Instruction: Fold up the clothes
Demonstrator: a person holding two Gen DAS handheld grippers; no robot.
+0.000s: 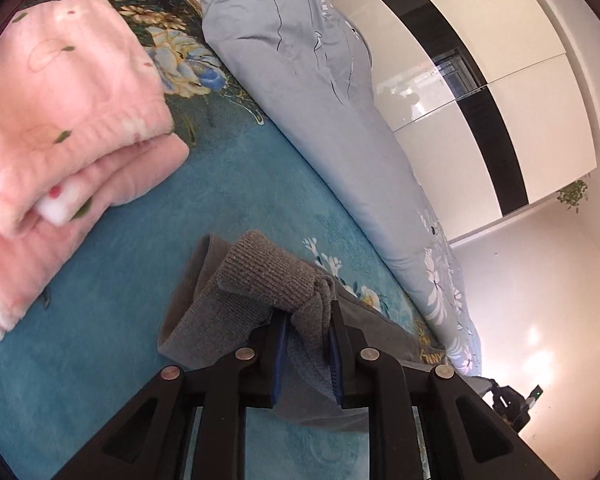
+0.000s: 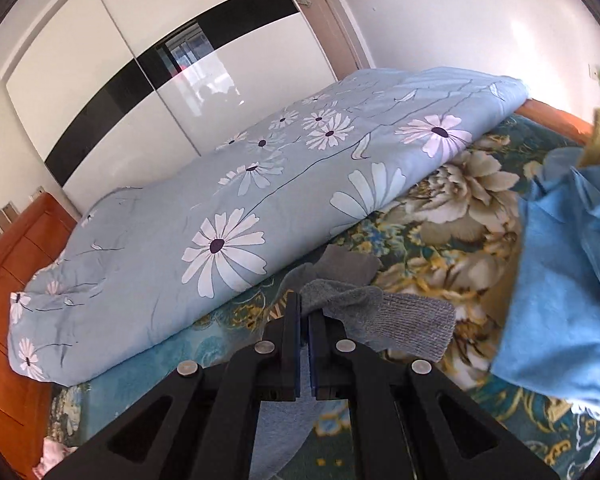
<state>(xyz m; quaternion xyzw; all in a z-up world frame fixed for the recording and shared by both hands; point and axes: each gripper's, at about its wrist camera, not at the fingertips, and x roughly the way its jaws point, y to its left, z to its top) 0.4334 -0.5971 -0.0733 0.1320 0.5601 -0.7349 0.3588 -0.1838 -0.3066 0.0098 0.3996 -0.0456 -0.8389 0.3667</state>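
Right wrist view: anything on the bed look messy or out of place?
Yes. A blue garment lies crumpled and unfolded at the right, unlike the pink clothes folded in a stack in the left view. The grey knit garment is bunched, pinched by both the right gripper and left gripper.

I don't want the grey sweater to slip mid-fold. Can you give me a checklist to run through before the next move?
1. Left gripper clamped on the grey sweater: ok, knit bunched between its fingers.
2. Right gripper clamped on the sweater: ok, jaws nearly shut on a thin edge.
3. Both hold matching corners: cannot tell.
4. Landing spot on the teal bedspread: ok, bare ahead of the left gripper.
5. Folded pink garment clear of the sweater: ok.
6. Blue garment clear of the sweater: cannot tell, close.
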